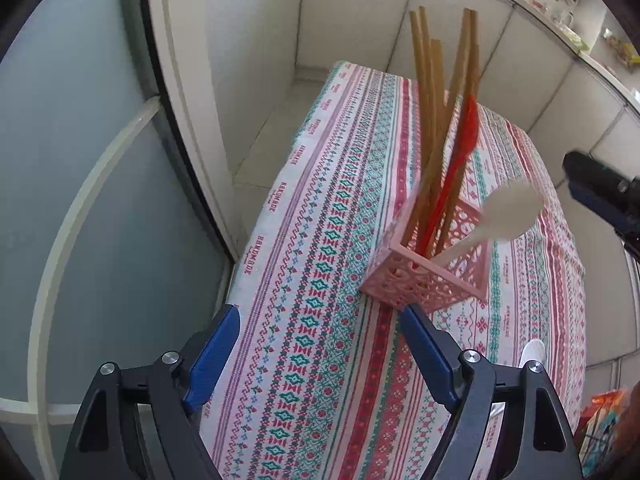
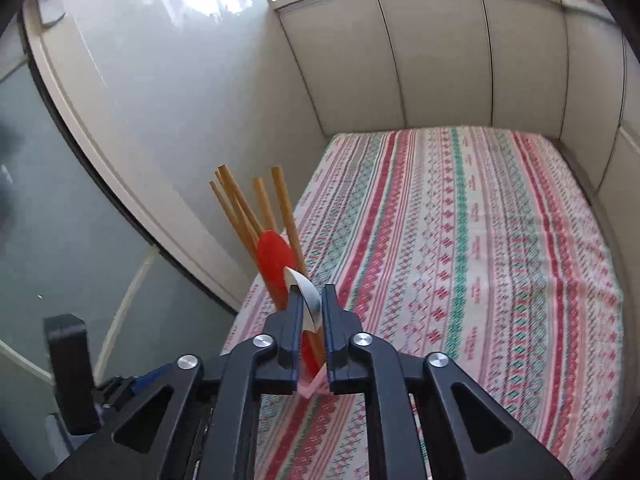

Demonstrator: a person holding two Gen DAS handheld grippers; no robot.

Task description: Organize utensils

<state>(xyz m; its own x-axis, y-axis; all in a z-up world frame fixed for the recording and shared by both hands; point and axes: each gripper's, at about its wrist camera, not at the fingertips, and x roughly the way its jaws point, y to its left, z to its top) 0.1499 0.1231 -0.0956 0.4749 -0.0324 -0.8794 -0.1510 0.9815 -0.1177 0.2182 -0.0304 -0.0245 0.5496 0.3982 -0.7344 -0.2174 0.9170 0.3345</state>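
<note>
My table (image 1: 320, 320) wears a cloth with red, green and white stripes. A pink box (image 1: 424, 276) with holes in its sides sits on the cloth, just past the tips of my left gripper (image 1: 320, 316).

The left gripper (image 1: 320, 312) is made of black plastic. Blue pads (image 1: 214, 354) are stuck on the insides of its two fingers, and round silver screws (image 1: 107, 368) are set in its arms. The right gripper (image 2: 312, 300) is built the same way, with black fingers (image 2: 295, 320) and silver screws (image 2: 264, 340).
</note>
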